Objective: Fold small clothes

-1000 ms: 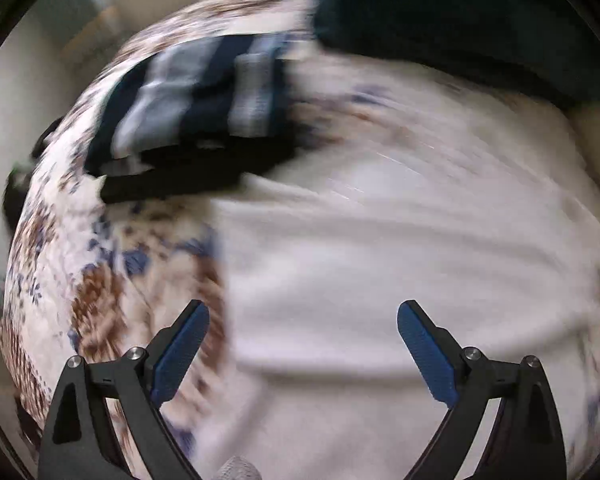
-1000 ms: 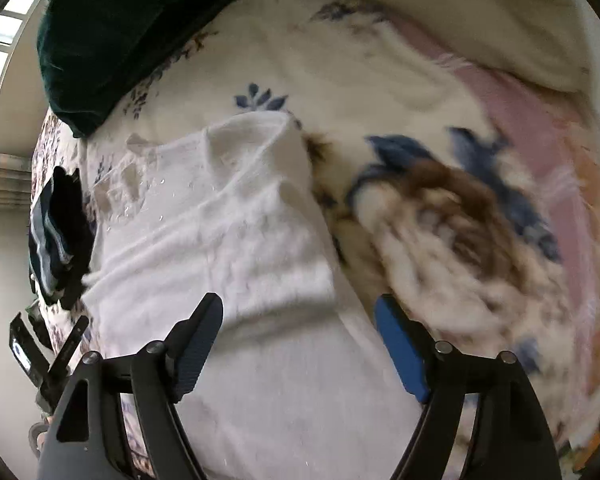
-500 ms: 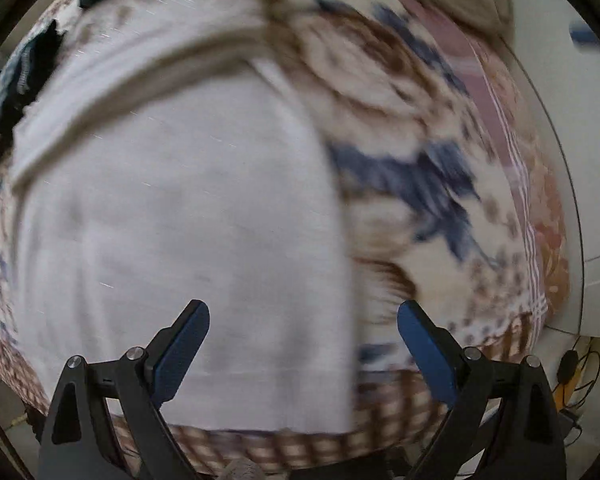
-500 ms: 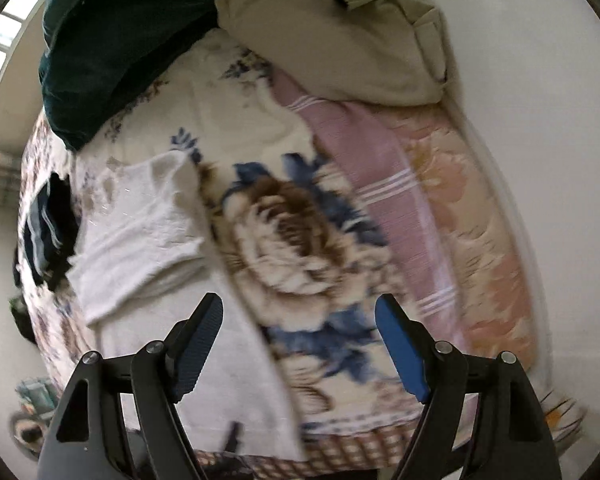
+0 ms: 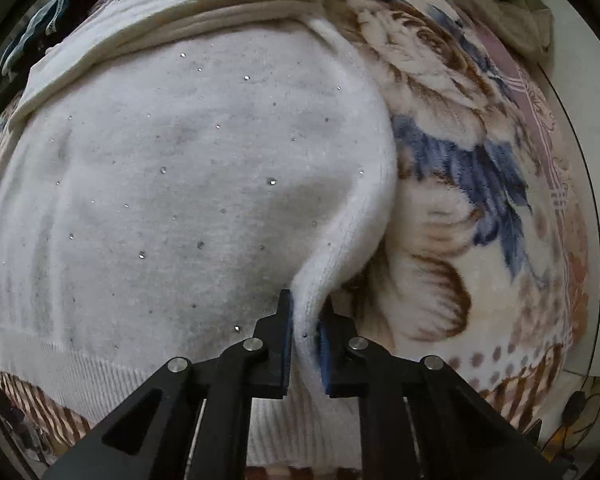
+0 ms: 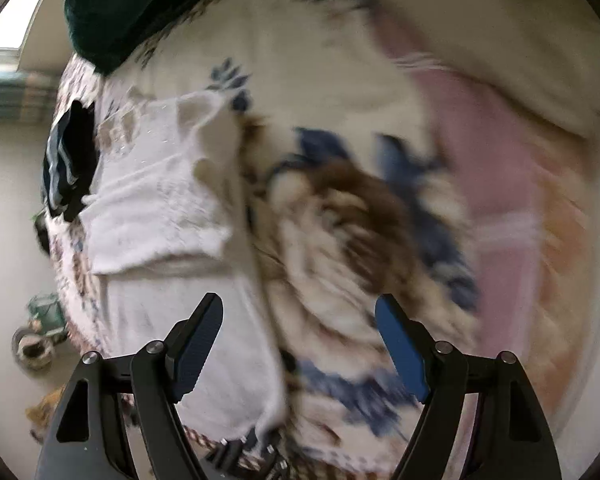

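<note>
I count one white sweater spread on the flowered blanket, with its upper part folded over into a thick band. A single pile of dark striped clothes lies beyond it at the blanket's far left, one dark green cloth is bunched at the far end, and one beige cloth sits at the far right.

My left gripper is low over the near right edge of the sweater, angled along the fabric. Its jaws are pressed together on a raised ridge of the sweater's side edge, just above the ribbed hem, with the knit pulled up between the blue pads.

My right gripper hangs above the blanket, pointing toward the sweater's right edge and the big brown flower. Its jaws stand spread wide with nothing between them. That view is blurred, so fine detail is lost. In it the left gripper shows at the bottom edge, at the sweater's near corner.
</note>
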### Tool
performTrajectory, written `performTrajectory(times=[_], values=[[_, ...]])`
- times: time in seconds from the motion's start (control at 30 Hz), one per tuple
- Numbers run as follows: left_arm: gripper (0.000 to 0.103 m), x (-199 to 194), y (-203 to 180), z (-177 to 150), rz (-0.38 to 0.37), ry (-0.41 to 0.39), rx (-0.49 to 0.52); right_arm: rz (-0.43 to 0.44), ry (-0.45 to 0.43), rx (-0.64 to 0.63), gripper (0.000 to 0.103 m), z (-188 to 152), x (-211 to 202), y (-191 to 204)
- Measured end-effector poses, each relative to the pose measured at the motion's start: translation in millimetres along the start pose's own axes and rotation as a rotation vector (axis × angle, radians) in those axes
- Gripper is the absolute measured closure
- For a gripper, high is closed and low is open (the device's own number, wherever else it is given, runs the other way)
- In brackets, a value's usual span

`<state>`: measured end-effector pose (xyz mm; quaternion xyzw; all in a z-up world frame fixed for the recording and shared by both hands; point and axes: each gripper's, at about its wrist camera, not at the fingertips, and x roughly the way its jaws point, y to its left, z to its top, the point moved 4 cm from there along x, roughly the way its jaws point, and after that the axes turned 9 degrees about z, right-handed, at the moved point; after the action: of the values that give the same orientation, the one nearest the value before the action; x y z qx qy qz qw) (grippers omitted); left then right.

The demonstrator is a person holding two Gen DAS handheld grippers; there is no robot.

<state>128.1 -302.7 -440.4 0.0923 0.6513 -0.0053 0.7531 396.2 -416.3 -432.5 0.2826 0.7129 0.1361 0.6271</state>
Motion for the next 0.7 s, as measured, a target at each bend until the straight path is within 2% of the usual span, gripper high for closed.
performTrajectory(times=[0.2, 0.33, 0.37, 0.4, 0.43, 0.47, 0.57, 0.7], values=[[0.095, -23.1, 9.1, -2.5, -0.024, -0.059, -0.008, 0.020, 0.056, -0.021, 0.022, 69.5, 70.6, 21.7], [0.095, -36.7, 18.8, -1.2, -0.039, -0.083, -0.017, 0.096, 0.073, 0.033, 0.022, 95.1, 98.0, 29.7], [0.095, -39.6, 22.0, -1.4, -0.038, -0.092, -0.019, 0.097, 0.071, 0.051, 0.026, 97.9, 103.3, 31.0], [0.095, -42.4, 27.2, 0.4, -0.039, -0.098, -0.025, 0.096, 0.057, 0.051, 0.036, 98.6, 104.5, 32.6], [0.096, -45.3, 35.1, 1.6, -0.043, -0.101, -0.041, 0.077, 0.058, 0.041, 0.070, 98.7, 106.8, 36.1], [0.096, -48.7, 43.0, -0.6, -0.046, -0.103, -0.052, 0.058, 0.064, 0.022, 0.078, 96.9, 108.2, 42.7], [0.096, -66.3, 71.7, -4.7, -0.054, -0.128, -0.102, 0.008, 0.041, -0.032, 0.084, 92.4, 99.5, 65.2], [0.096, -83.5, 115.7, -5.3, -0.048, -0.147, -0.174, -0.018, 0.008, -0.036, 0.086, 93.9, 77.3, 100.1]])
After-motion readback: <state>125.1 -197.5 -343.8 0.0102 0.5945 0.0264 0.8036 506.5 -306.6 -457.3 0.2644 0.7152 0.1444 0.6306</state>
